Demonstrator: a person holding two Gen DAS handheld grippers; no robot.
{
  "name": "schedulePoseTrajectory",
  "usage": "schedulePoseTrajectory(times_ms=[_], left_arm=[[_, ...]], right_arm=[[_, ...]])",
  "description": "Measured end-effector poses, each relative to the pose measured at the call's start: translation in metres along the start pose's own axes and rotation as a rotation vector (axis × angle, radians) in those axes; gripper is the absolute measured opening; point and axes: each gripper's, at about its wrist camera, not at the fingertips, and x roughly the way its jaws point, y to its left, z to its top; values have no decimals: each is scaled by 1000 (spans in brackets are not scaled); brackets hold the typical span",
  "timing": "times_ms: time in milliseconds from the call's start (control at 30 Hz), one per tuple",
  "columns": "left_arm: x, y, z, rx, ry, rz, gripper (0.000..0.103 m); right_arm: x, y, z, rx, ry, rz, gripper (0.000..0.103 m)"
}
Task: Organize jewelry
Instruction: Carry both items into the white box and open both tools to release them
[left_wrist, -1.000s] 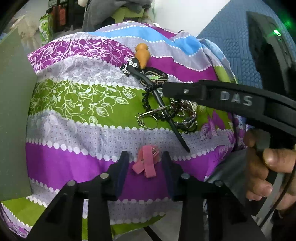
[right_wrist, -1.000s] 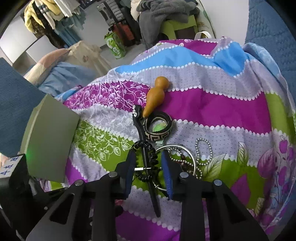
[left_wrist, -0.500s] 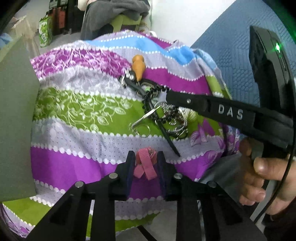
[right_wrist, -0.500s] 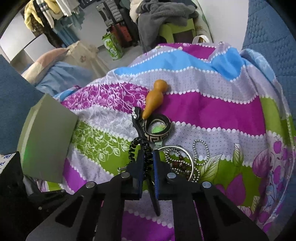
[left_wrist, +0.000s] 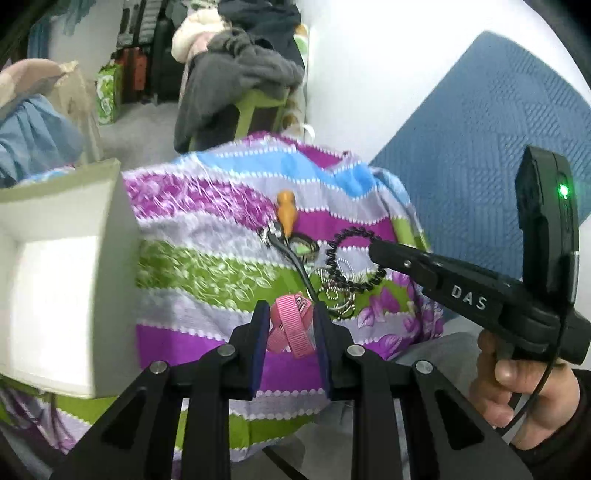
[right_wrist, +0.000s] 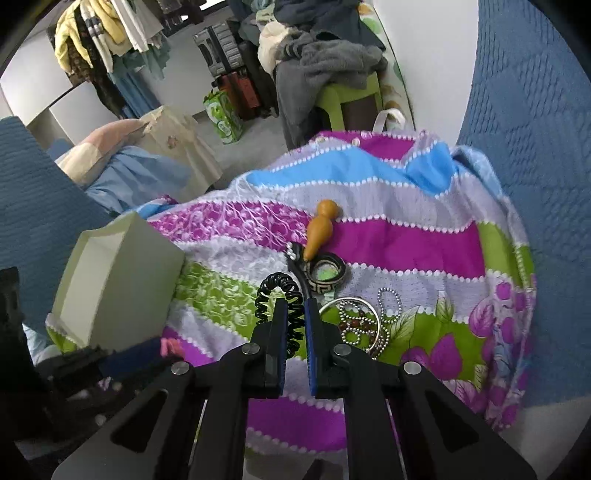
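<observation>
My left gripper (left_wrist: 290, 319) is shut on a pink ribbon clip (left_wrist: 291, 326) and holds it above the striped cloth (left_wrist: 207, 277). My right gripper (right_wrist: 295, 314) is shut on a black coiled hair tie (right_wrist: 275, 291), which hangs off its tips; the left wrist view also shows that gripper (left_wrist: 375, 253) with the coiled tie (left_wrist: 343, 258) dangling. On the cloth (right_wrist: 406, 243) lie an orange gourd-shaped piece (right_wrist: 321, 229), a patterned bangle (right_wrist: 327, 273), a black hair stick (right_wrist: 297, 264) and a silver ring with bead chains (right_wrist: 362, 321).
An open cream box (left_wrist: 62, 280) stands at the cloth's left edge, also seen from the right wrist as the box (right_wrist: 118, 288). A blue quilted surface (right_wrist: 535, 147) rises on the right. A hand (left_wrist: 517, 384) grips the right tool. Clothes, a green stool and bags fill the background.
Both grippers shut on their items and rose. The coiled tie came off the jewelry pile, the pink ribbon left the cloth, and the box's open inside came into view.
</observation>
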Motion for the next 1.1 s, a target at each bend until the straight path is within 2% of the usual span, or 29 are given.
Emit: schedulePoseTrajectory(times_ms=[333, 700, 900, 1100], left_arm=[[-92, 9, 27, -8, -96, 23, 23], [-177, 37, 63, -24, -218, 60, 23], [-206, 67, 75, -42, -257, 108, 24], [-217, 111, 74, -90, -250, 162, 24]], right_arm=[[-69, 40, 21, 8, -83, -10, 6], [-118, 100, 61, -53, -168, 19, 6], [-123, 145, 82, -101, -200, 64, 6], [-94, 183, 89, -153, -157, 96, 6]])
